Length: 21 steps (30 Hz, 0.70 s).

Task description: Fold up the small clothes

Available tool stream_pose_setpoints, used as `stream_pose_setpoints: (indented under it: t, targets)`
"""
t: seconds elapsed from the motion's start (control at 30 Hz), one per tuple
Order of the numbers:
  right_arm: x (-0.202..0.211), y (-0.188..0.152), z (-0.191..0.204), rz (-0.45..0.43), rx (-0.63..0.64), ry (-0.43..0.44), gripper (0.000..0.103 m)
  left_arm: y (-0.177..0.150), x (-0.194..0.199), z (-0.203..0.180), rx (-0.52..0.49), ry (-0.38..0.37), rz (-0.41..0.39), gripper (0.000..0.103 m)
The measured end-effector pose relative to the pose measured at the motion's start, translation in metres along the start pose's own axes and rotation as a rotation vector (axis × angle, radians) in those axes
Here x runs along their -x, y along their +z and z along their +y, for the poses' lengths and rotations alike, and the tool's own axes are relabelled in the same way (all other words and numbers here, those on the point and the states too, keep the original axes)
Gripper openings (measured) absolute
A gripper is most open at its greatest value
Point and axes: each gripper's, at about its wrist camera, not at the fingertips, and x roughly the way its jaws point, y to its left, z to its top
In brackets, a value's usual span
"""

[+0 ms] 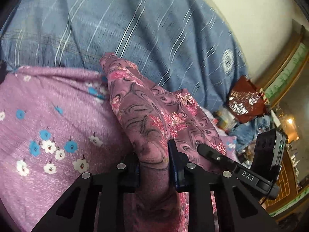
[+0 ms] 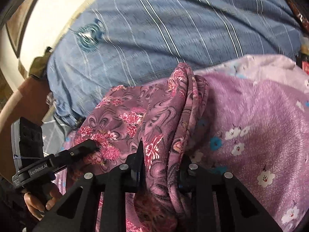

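Holding: you have the mauve floral garment pinched in both grippers, lifted off the bed.
Left wrist view: your left gripper has its jaws clamped on a thick bunched fold of the garment, which runs up and away between the fingers.
Other tool, same view: the right gripper reaches in from the right, its tip touching the same cloth just beside your grip.
Underneath: the lilac flowered blanket lies on the left, with the blue striped bedsheet beyond it.
Right wrist view: your right gripper is closed on a rolled edge of the garment; the left gripper presses into the cloth at the left.
Garment position: it hangs over the near edge of the blanket, in front of the bedsheet.
Risk, bunching: both grips likely hold several layers, so the fold could come out crooked.
Risk, slip: pulling your hands apart too hard could drag the edge out of one grip.
Risk, snag: lowering carelessly could catch the blanket with the cloth.
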Motion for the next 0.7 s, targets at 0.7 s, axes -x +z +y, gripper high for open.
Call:
stream_pose_setpoints:
  t: [0.7]
  targets:
    - [-0.016,-0.058,0.116,0.08,0.065,0.076,0.025,-0.063,0.159,0.048,-0.032,0.183,0.026,0.023]
